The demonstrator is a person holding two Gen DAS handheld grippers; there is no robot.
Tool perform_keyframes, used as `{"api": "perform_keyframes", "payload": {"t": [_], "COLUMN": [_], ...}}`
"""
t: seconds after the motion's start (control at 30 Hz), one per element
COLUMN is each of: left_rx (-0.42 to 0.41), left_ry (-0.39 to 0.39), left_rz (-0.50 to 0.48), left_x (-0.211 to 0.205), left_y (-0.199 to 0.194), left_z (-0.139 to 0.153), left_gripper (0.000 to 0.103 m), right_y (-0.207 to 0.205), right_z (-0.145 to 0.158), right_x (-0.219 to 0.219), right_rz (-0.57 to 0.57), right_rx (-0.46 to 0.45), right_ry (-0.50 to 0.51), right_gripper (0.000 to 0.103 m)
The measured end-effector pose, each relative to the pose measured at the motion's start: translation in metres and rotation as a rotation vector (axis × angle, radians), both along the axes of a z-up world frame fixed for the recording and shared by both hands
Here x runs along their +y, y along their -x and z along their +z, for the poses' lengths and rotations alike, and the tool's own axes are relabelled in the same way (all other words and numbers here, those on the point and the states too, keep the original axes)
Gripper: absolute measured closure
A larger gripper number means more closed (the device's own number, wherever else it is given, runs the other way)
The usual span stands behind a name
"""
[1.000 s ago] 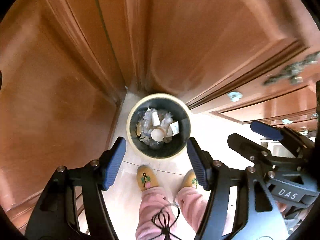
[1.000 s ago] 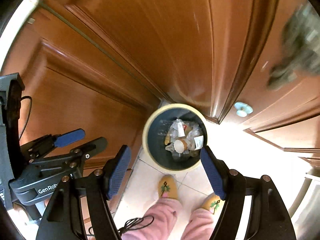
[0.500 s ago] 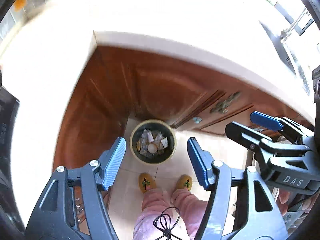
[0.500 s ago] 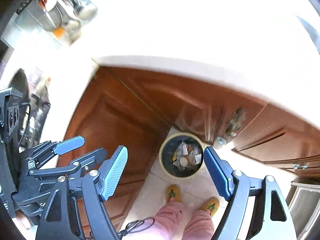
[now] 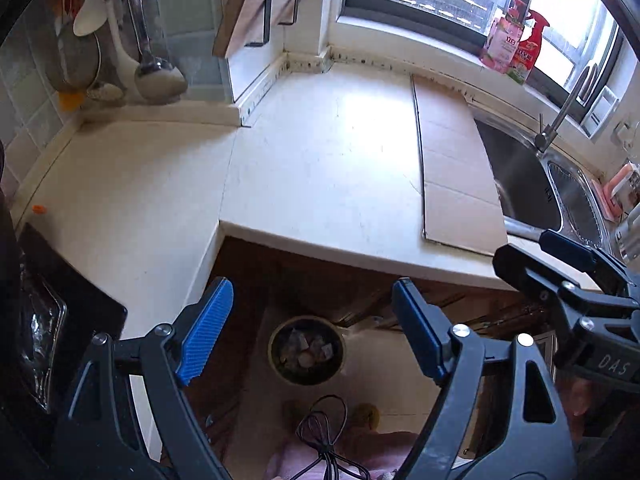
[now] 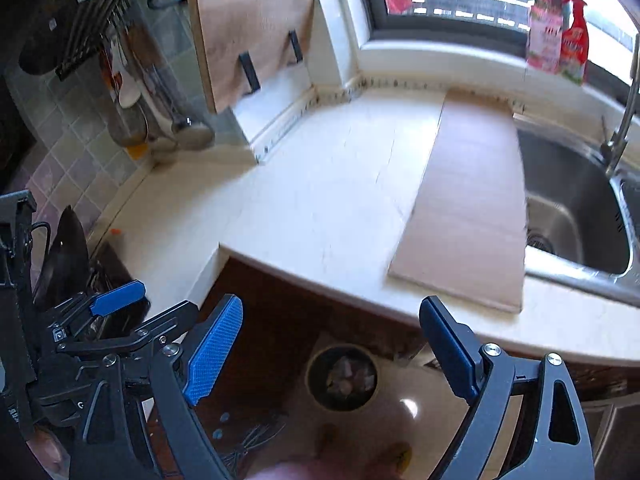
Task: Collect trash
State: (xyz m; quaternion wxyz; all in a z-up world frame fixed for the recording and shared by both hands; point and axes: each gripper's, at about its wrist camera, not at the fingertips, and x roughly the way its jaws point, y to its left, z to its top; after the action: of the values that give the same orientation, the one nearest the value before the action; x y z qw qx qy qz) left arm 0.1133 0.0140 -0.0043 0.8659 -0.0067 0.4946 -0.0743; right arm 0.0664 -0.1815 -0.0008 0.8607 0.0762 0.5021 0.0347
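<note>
Left wrist view: I see a pale cream stone counter (image 5: 320, 168) bent around a corner, a flat sheet of brown cardboard (image 5: 456, 184) beside the steel sink (image 5: 532, 184), and ladles hanging on the tiled wall. My left hand-held gripper (image 5: 312, 332) tilts steeply down, its jaws opening with nothing between them. The round dark trash bin with a cream rim (image 5: 306, 350), full of scraps, sits on the floor far below. A second ago it filled the view against brown cabinet doors.

Right wrist view: the same counter (image 6: 320, 200) and cardboard (image 6: 468, 216). My right hand-held gripper (image 6: 332, 344) is opening too, empty, above the bin (image 6: 342, 376), with the left hand-held gripper (image 6: 120, 300) alongside.
</note>
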Motion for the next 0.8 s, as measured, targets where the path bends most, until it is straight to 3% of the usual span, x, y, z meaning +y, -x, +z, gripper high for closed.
{"api": "perform_keyframes", "payload": {"t": [0.17, 0.33, 0.6, 0.8], "left_rx": [-0.065, -0.122, -0.169, -0.174], "left_ry": [0.02, 0.003, -0.057, -0.085], "left_rz": [0.041, 0.053, 0.071, 0.087], "left_x": [0.0, -0.003, -0.015, -0.016], "left_y": [-0.013, -0.013, -0.005, 0.004], "left_z": [0.031, 0.054, 0.057, 0.058], "left_gripper": [0.023, 0.023, 0.023, 0.023], "right_y": [-0.012, -0.009, 0.004, 0.01], "right_z": [0.051, 0.084, 0.097, 0.082], "right_x": [-0.009, -0.016, -0.01, 0.001], "right_rz": [-0.048, -0.096, -0.137, -0.14], "right_rx": [-0.047, -0.092, -0.141, -0.143], "right_ry": [0.033, 0.072, 0.134, 0.144], "right_gripper": [0.01, 0.006, 0.003, 0.003]}}
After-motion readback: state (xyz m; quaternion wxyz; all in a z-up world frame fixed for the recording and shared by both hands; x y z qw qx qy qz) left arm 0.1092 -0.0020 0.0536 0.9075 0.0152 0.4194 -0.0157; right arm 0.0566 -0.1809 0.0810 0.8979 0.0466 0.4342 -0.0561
